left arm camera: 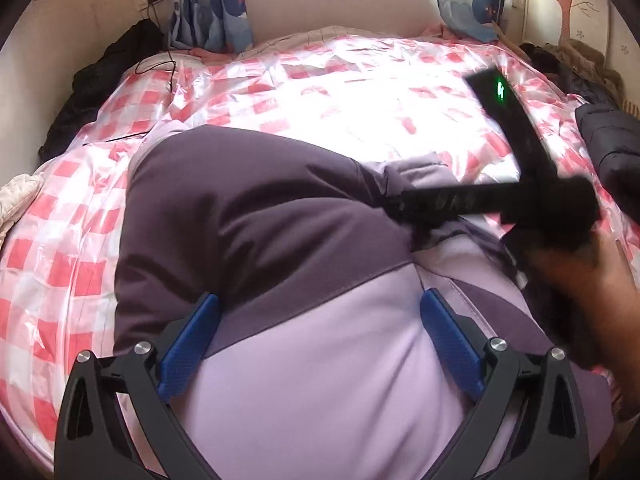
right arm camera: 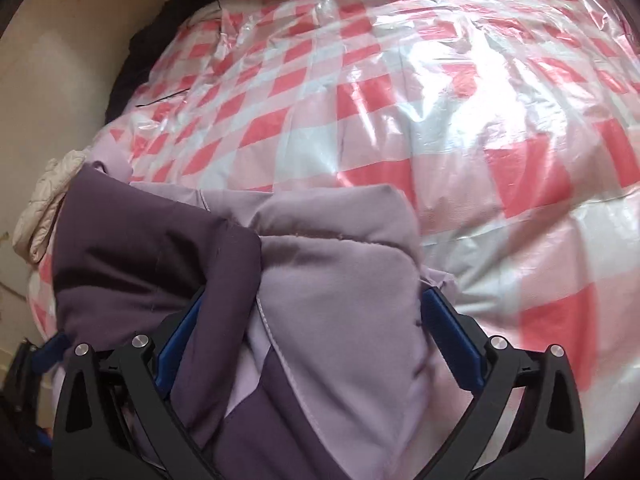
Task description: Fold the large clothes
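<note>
A padded jacket (left arm camera: 260,220) in dark purple and lilac lies bunched on the near part of the bed (left arm camera: 320,92). The bed has a pink-and-white checked cover under clear plastic. My left gripper (left arm camera: 320,320) hangs just above the lilac panel, blue pads wide apart and open. My right gripper (right arm camera: 316,320) is also spread wide. A thick fold of the jacket (right arm camera: 340,264) fills the gap between its pads, and dark fabric covers part of the left pad. In the left wrist view the right tool's black body (left arm camera: 500,200) shows blurred, held by a hand (left arm camera: 580,280).
Dark clothes (left arm camera: 100,80) are piled against the left wall, with a black cable (left arm camera: 160,68) beside them. A dark padded coat (left arm camera: 612,148) lies at the bed's right edge. A cream quilted garment (right arm camera: 44,208) sits at the left edge. Patterned curtains (left arm camera: 212,4) hang behind the headboard.
</note>
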Motion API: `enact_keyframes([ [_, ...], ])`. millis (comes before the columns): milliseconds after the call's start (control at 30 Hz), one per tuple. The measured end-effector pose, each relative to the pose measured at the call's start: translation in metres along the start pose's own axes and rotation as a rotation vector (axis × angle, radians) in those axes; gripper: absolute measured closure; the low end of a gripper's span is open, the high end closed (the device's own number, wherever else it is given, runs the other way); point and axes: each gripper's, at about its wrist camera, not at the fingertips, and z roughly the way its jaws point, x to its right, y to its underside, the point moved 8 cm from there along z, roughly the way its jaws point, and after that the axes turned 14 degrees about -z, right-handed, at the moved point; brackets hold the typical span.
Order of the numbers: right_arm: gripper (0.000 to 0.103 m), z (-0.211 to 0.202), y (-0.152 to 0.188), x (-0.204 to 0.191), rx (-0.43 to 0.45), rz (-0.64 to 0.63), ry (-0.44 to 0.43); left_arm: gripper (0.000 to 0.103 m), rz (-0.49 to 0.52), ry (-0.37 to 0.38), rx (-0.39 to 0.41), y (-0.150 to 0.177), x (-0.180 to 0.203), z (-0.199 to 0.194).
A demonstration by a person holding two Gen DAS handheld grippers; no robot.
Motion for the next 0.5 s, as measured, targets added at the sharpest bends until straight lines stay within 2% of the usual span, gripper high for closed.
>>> enact_keyframes([
  [67,0.006,-0.039,0.004,0.000,0.059,-0.005,0.030,0.006,-0.012,0.023,0.012,0.002,-0.005,-0.002],
  [133,0.006,-0.078,0.017,-0.008,0.152,-0.003,-0.041,0.006,-0.039,0.055,0.024,0.004,-0.011,-0.004],
  [200,0.006,-0.104,0.046,-0.019,0.178,-0.008,-0.055,0.006,-0.063,0.082,0.024,0.004,-0.016,-0.006],
  [267,0.006,-0.099,0.086,-0.028,0.112,-0.062,0.014,0.006,-0.065,0.088,0.024,0.004,-0.016,-0.006],
  [300,0.006,-0.086,0.107,-0.028,0.031,-0.117,0.109,0.006,-0.065,0.089,0.022,0.003,-0.016,-0.006],
  [333,0.006,-0.066,0.127,-0.025,-0.020,-0.156,0.153,0.006,-0.063,0.097,0.011,0.003,-0.015,-0.006],
  [400,0.006,-0.062,0.137,-0.014,-0.037,-0.098,0.085,0.006,-0.041,0.093,-0.006,0.004,-0.011,-0.010],
  [500,0.006,-0.074,0.132,-0.025,-0.060,-0.231,0.230,0.006,-0.041,0.122,-0.013,0.002,-0.011,-0.042],
])
